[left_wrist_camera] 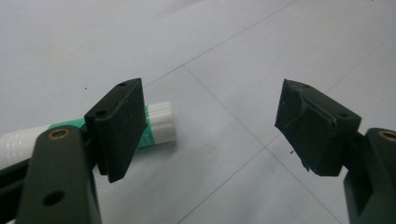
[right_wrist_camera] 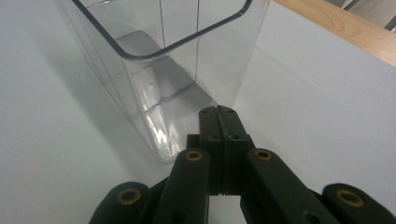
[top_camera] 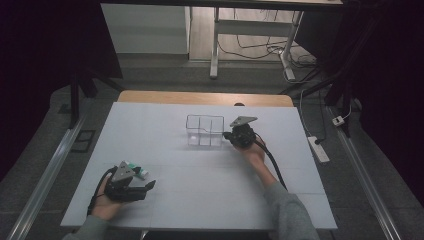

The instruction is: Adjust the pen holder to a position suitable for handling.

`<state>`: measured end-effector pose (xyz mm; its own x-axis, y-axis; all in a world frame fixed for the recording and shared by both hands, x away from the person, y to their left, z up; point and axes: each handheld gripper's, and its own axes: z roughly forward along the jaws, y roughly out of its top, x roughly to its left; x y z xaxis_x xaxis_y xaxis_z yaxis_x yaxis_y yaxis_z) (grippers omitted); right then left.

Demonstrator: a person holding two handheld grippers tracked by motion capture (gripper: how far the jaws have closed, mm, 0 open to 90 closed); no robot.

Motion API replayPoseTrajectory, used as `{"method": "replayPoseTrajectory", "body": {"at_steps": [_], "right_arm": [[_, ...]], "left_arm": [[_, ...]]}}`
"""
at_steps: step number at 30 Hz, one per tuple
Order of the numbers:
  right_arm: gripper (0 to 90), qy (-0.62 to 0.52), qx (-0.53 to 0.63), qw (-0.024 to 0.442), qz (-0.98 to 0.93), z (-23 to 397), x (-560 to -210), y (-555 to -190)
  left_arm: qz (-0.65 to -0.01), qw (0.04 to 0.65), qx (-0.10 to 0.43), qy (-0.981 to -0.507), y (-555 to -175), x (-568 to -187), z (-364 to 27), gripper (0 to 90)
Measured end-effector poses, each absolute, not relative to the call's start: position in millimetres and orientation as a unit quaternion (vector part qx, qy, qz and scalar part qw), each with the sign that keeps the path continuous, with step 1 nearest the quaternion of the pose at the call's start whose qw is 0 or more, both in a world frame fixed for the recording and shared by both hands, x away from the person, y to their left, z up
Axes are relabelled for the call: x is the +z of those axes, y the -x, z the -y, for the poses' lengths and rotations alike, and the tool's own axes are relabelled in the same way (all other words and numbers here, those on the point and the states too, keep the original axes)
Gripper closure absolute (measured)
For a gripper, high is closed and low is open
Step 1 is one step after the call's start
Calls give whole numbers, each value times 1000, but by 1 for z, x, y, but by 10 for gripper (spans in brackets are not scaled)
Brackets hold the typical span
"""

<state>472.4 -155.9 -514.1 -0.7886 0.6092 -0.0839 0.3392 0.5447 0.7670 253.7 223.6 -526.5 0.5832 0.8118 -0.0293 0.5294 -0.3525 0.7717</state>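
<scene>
Standing upright near the far middle of the white bench [top_camera: 165, 200], the clear plastic container [top_camera: 204, 131] has inner walls that split it into compartments. Just to its right, the right claw [top_camera: 226, 135] has its jaws pressed together on nothing, their tips just beside the container's lower corner; whether they touch it cannot be told. Near the bench's front left corner, the left claw [left_wrist_camera: 210, 128] has its jaws wide apart, nothing between them. A green-and-white tube [left_wrist_camera: 156, 125] lies flat on the bench right behind the left jaw.
</scene>
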Motion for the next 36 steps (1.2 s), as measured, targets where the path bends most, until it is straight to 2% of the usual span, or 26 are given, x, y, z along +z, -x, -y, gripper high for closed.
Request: {"method": "replayPoseTrajectory", "body": {"at_steps": [20, 36], "right_arm": [[893, -257, 393, 185, -863, 150, -508, -467], [894, -274, 406, 198, -849, 204, -490, -418]], "left_arm": [[-419, 385, 184, -801, -254, -526, -224, 243], [-423, 388, 189, -797, -252, -526, -225, 243]]}}
